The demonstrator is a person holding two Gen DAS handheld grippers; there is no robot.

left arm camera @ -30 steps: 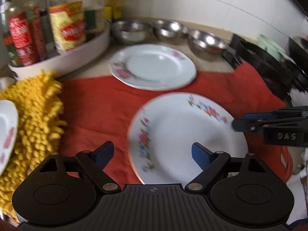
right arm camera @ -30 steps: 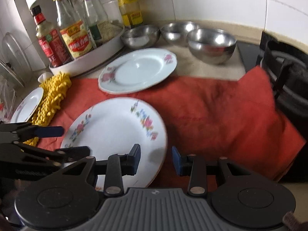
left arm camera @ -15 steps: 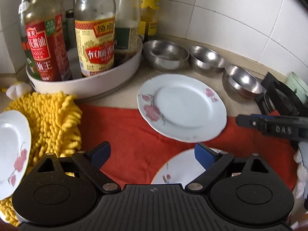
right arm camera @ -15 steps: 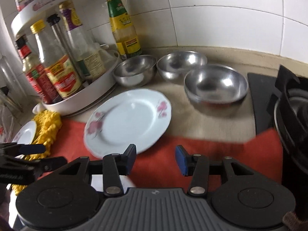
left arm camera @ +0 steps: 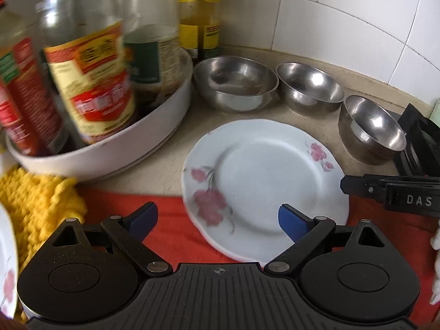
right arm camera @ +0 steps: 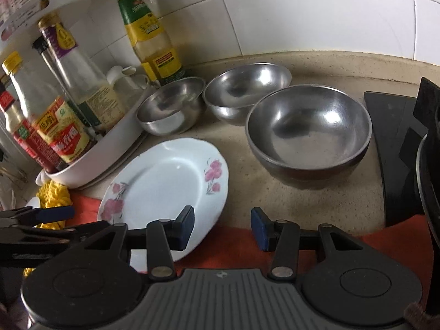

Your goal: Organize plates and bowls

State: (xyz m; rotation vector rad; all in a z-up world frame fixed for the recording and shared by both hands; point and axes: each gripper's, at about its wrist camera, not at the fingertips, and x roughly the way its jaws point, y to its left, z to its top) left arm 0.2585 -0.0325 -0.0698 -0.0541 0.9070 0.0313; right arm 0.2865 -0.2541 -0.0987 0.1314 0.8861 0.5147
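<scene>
beige counter (right arm camera: 302, 206), white tiled wall (right arm camera: 302, 13)

Left gripper (left arm camera: 217, 217) tilts downward with its jaws spread wide, nothing between them; right gripper (right arm camera: 222, 227) also angles down, jaws parted more narrowly, empty

Beige speckled countertop (right arm camera: 324, 63) carries everything, running to the white tiled wall at top of frame. Directly on it: three steel bowls in a row, left bowl (right arm camera: 170, 107), middle bowl (right arm camera: 244, 88), big right bowl (right arm camera: 308, 129). White round bottle tray (left arm camera: 110, 148) at left, full of sauce bottles. Red cloth (left arm camera: 170, 220) spread across lower frame. Floral plate (left arm camera: 261, 181) at centre, half on bare counter, near edge over the cloth. Yellow chenille mat (left arm camera: 35, 200) lower left, beside the tray. Black stove (right arm camera: 396, 148) at right edge.
</scene>
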